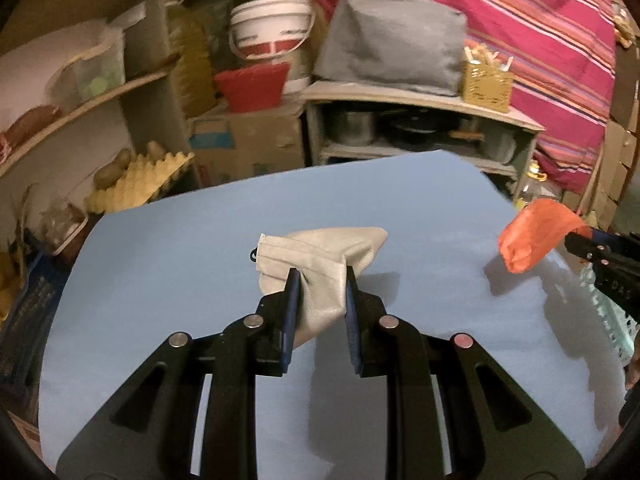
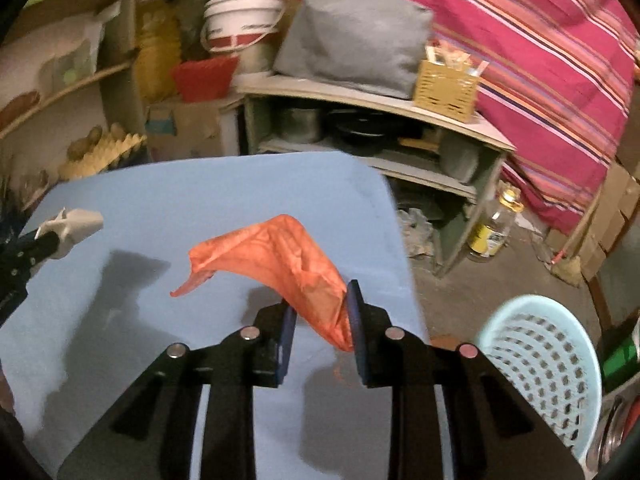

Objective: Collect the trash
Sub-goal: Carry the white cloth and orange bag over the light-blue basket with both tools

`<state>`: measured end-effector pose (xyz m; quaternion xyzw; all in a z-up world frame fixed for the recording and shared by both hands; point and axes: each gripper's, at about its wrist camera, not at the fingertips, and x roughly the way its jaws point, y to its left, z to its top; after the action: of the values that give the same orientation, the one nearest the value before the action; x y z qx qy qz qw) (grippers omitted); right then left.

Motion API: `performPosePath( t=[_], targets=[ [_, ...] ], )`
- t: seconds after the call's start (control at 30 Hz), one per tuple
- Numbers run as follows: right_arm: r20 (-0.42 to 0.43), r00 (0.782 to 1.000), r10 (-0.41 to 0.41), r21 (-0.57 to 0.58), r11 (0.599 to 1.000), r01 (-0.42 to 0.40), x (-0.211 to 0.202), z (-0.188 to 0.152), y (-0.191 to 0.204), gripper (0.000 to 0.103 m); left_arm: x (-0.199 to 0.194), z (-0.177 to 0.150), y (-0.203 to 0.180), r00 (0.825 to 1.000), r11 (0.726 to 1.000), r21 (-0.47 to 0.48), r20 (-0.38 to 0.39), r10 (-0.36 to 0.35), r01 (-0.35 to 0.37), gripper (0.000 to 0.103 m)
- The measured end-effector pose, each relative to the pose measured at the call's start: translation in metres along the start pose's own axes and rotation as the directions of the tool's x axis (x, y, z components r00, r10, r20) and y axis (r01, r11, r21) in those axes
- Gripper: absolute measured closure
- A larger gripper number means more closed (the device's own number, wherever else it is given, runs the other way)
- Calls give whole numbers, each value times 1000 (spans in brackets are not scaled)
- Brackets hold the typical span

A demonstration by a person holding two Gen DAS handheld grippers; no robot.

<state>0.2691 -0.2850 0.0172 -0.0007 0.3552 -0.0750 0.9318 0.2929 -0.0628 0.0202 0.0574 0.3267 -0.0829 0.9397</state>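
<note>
The left gripper (image 1: 320, 280) fingers pinch a grey face mask (image 1: 320, 258), its lower end hidden; the right gripper (image 2: 320, 300) fingers pinch an orange wrapper (image 2: 288, 256); a blue basket (image 2: 548, 364) at 4 o'clock shows clearly only in the right view, cut off

This is a crowded storage room in a home. Metal pots (image 2: 298, 124) sit in a low wooden shelf (image 2: 372, 100). A white plastic bucket (image 1: 271, 26), a yellow egg tray with potatoes (image 1: 138, 178) and cardboard boxes (image 1: 248, 140) are piled around. A pink striped blanket (image 2: 540, 60) hangs behind.
</note>
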Motion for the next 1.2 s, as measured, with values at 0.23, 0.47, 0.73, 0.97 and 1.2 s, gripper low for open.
performPosePath(
  t=[0.23, 0.47, 0.73, 0.97, 1.2],
  targets=[
    [19, 998, -58, 81, 995, 57, -28, -18, -77, 77, -20, 4, -73, 996, 996, 46, 38, -74, 73, 83],
    [12, 993, -117, 150, 982, 114, -48, -45, -148, 77, -33, 0, -145, 987, 986, 82, 54, -153, 148, 83],
    [-15, 985, -174, 219, 960, 173, -62, -77, -218, 77, -43, -9, -228, 967, 959, 146, 41, -253, 245, 82],
    [-42, 976, -212, 279, 936, 215, -69, -99, -267, 77, -45, -22, -295, 941, 924, 190, 7, -339, 332, 82],
    [-71, 976, -206, 327, 919, 218, -64, -112, -291, 77, -35, -30, -341, 928, 903, 221, -26, -372, 368, 77]
  ],
)
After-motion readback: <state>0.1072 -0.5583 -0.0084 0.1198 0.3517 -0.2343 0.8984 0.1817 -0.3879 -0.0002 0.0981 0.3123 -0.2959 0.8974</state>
